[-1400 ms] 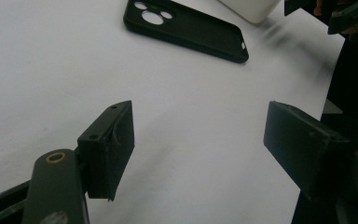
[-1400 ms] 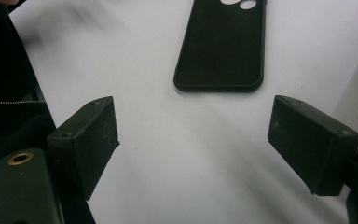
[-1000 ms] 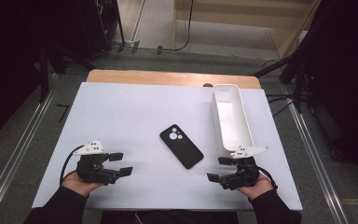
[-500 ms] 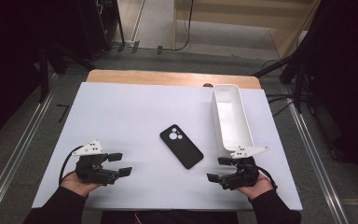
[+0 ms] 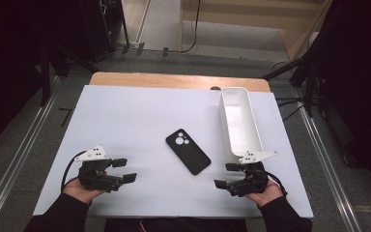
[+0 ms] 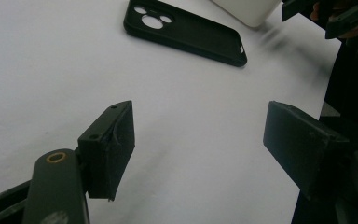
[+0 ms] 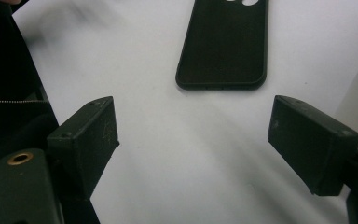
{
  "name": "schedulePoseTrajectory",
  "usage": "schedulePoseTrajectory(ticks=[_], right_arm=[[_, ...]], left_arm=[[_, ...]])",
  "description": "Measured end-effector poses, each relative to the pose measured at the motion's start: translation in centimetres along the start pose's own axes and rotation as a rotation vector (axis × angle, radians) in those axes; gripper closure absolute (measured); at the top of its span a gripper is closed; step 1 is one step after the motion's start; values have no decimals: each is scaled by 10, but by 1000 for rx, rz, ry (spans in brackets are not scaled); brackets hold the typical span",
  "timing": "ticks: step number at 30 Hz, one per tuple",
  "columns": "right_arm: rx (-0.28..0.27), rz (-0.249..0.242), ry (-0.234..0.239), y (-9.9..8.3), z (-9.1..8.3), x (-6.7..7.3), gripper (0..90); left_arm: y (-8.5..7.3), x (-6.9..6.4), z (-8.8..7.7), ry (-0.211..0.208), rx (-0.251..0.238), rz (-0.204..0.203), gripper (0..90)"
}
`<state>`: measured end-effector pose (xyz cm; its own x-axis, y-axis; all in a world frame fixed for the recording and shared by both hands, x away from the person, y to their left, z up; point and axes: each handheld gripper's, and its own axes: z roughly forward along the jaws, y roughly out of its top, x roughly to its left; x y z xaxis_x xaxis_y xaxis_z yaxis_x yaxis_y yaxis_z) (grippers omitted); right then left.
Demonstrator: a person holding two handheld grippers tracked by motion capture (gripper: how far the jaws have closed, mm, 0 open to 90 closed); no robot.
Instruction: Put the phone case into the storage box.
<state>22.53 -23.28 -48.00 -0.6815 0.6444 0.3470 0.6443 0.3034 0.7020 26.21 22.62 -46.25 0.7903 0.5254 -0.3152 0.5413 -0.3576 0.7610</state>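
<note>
Black phone (image 5: 187, 151) unmoved, both grippers' jaws still apart

Changes since the earlier high views: none discernible. Left gripper (image 5: 124, 170), right gripper (image 5: 226, 175), black phone (image 5: 187, 151) and white tray (image 5: 251, 126) occupy the same places on the table (image 5: 140, 116); both sets of jaws keep the same wide spread.
</note>
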Motion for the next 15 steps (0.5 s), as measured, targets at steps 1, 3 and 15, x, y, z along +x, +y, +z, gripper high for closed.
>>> schedulePoseTrajectory(ticks=[1, 3, 15], right_arm=[[-2, 1, -1, 0, 0, 0, 143], [-9, 0, 0, 1, 0, 0, 143], [-19, 26, -16, 7, 4, 7, 143]], left_arm=[[0, 0, 0, 0, -1, -1, 245], [0, 0, 0, 0, 0, -1, 245], [0, 1, 1, -11, -2, -9, 245]])
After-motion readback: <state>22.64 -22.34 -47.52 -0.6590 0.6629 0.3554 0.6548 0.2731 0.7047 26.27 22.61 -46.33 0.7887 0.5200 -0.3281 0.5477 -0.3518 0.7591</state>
